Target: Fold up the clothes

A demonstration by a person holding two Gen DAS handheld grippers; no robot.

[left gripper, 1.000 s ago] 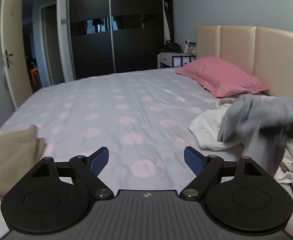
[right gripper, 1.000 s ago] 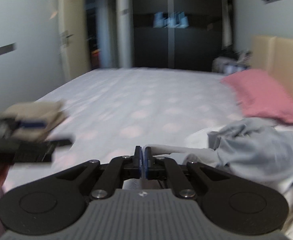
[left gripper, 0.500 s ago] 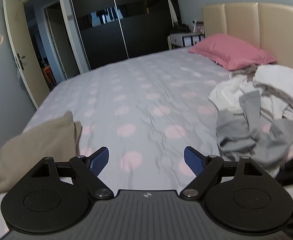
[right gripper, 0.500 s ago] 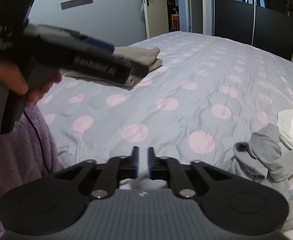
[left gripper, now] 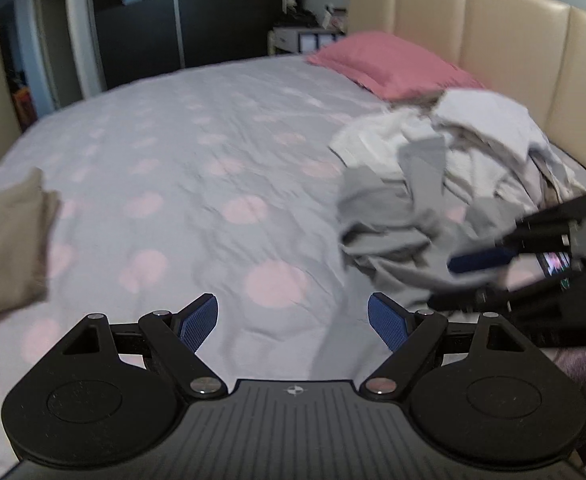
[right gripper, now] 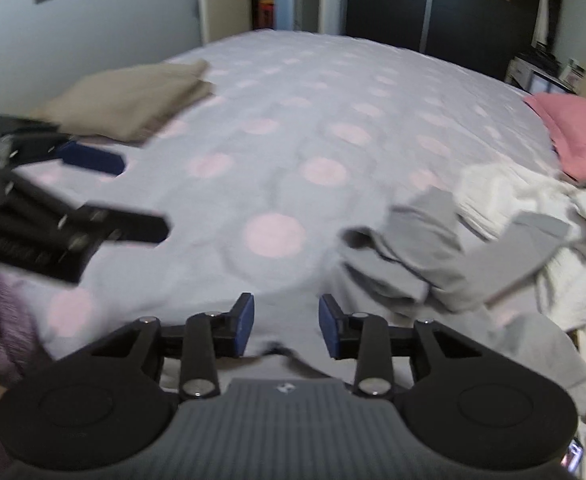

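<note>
A crumpled grey garment (left gripper: 405,220) (right gripper: 433,264) lies on the bed at the near edge of a pile of white and pale clothes (left gripper: 473,136) (right gripper: 533,200). A folded tan garment (left gripper: 5,240) (right gripper: 133,100) rests at the bed's left side. My left gripper (left gripper: 293,316) is open and holds nothing above the dotted sheet. My right gripper (right gripper: 286,322) is open too, with nothing between its blue pads, left of the grey garment. The left wrist view catches the right gripper (left gripper: 477,276) beside the grey garment; the right wrist view shows the left gripper (right gripper: 129,196) at the left.
The bed (left gripper: 197,152) has a grey sheet with pink dots. A pink pillow (left gripper: 393,64) lies against the beige headboard (left gripper: 513,48). A phone (left gripper: 555,264) lies at the bed's right edge. Dark wardrobe doors (right gripper: 433,12) and a doorway stand beyond. A purple fleece sleeve (right gripper: 1,300) shows at left.
My right gripper was shut on the grey garment a second ago; it has opened and the garment now lies on the bed. Both grippers have shifted over the sheet.
</note>
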